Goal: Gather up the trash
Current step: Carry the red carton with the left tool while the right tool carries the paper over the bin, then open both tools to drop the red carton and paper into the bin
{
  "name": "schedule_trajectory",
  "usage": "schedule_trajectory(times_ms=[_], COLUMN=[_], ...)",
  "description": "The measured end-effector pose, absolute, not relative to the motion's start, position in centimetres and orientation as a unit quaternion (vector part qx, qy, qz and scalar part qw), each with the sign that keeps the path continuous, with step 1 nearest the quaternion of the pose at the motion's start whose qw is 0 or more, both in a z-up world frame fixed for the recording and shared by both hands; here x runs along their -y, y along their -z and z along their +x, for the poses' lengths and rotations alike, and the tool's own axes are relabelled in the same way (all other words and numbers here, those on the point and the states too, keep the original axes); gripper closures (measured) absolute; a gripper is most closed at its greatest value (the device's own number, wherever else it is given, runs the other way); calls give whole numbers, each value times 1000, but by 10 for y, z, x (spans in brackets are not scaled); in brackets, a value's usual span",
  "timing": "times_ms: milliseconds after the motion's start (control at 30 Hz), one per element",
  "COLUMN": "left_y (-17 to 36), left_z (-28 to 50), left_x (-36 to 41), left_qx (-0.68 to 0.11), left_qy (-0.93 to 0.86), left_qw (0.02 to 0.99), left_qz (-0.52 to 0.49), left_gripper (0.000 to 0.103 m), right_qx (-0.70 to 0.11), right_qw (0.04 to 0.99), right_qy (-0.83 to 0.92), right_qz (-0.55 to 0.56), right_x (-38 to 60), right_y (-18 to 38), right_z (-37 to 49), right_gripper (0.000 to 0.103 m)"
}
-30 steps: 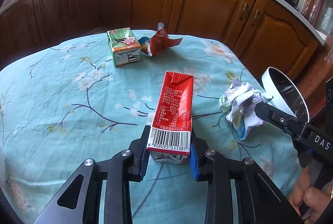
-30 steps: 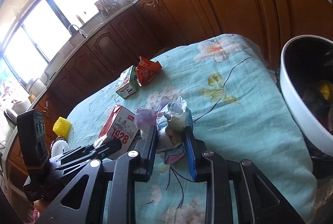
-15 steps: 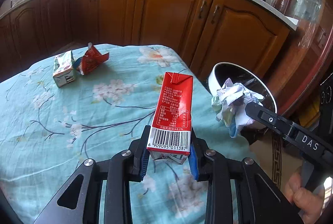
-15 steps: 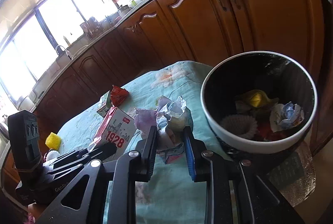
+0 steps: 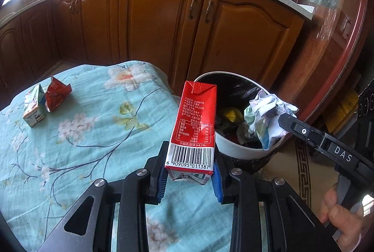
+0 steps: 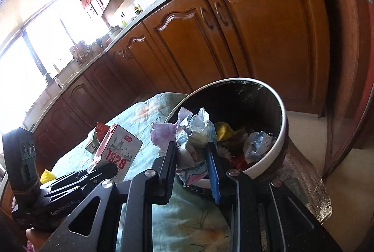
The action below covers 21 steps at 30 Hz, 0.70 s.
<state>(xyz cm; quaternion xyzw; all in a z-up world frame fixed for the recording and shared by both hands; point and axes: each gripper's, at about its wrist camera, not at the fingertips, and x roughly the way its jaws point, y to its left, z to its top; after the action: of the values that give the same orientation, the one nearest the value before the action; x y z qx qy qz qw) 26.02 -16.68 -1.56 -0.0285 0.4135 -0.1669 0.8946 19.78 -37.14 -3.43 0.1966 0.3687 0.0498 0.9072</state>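
Now carton (image 5: 195, 135) between left tool (image 5: 189, 178) pads.

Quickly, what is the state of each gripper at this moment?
Left gripper: closed on the red rectangular milk carton.
Right gripper: closed on the crumpled white paper ball.

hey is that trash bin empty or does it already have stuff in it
Partly filled. Inside the trash bin, against its black liner, lie a yellow scrap and a crumpled bluish paper. How deep the pile goes cannot be told.
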Motion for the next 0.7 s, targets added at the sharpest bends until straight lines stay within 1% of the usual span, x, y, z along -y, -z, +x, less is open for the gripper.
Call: schedule_trajectory(times_ms=[267, 700], left_y=[19, 39], left_z=[294, 337], left_x=[192, 228], left_qx=[-418, -442], left_qy=[185, 198], left_qw=[889, 875], left_qz=[-20, -9], left_gripper=[73, 73], right_qx=[-366, -393], right_qw=[912, 904], right_qy=[-27, -19], right_qz=[182, 167], right_x=[392, 405], right_y=[31, 43], right_z=[211, 235], right_gripper=[77, 77])
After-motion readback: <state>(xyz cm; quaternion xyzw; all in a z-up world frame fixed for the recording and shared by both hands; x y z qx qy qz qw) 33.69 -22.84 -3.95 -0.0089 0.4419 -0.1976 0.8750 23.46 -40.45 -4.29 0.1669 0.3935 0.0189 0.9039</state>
